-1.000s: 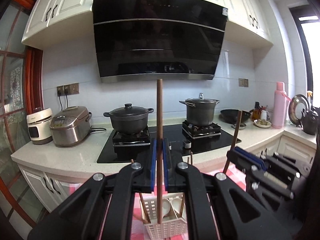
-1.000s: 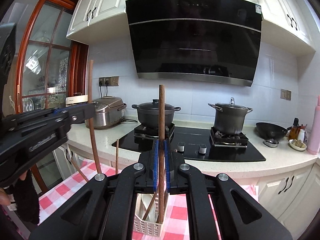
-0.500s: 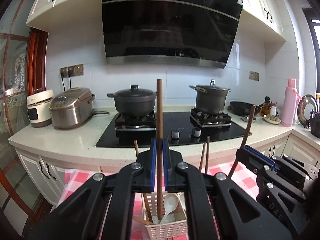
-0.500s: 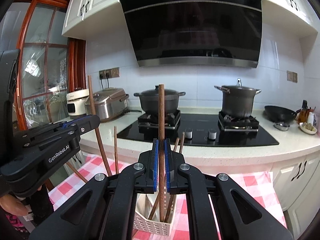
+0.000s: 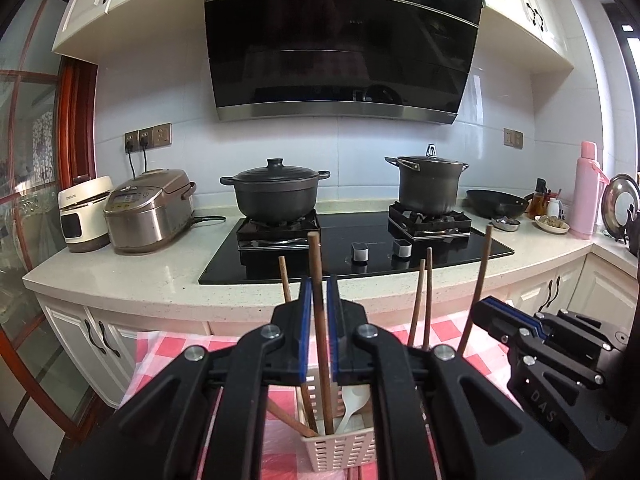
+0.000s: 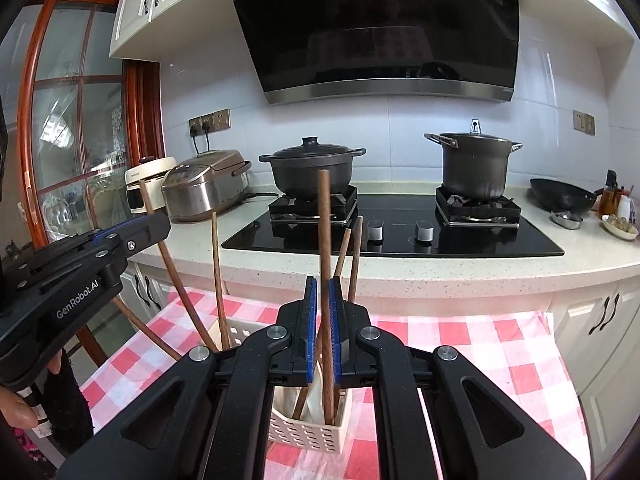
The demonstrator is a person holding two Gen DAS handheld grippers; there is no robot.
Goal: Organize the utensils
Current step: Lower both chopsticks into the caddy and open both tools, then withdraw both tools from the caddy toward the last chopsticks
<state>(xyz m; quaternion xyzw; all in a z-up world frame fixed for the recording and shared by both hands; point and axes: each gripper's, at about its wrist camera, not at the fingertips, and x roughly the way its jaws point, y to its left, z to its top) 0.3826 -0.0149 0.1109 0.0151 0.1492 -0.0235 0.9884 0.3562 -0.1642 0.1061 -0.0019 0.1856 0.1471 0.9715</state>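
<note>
Over a pink-checked table point(image 6: 460, 344), both tongs are opening. The left tongs point(image 5: 318, 332) and right tongs point(image 6: 323, 332) each bracket an upright chopstick point(image 5: 318, 300) point(image 6: 325, 240), blue pads spread just clear, tips down in the white slotted basket point(image 5: 344, 450) at 6 o'clock.

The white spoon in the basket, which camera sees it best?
The left wrist view. There the white spoon shows its handle and bowl inside the basket, beside the brown chopstick. In the right wrist view only a pale sliver peeks out behind the gripper's fingers, so its shape is hard to tell.
</note>
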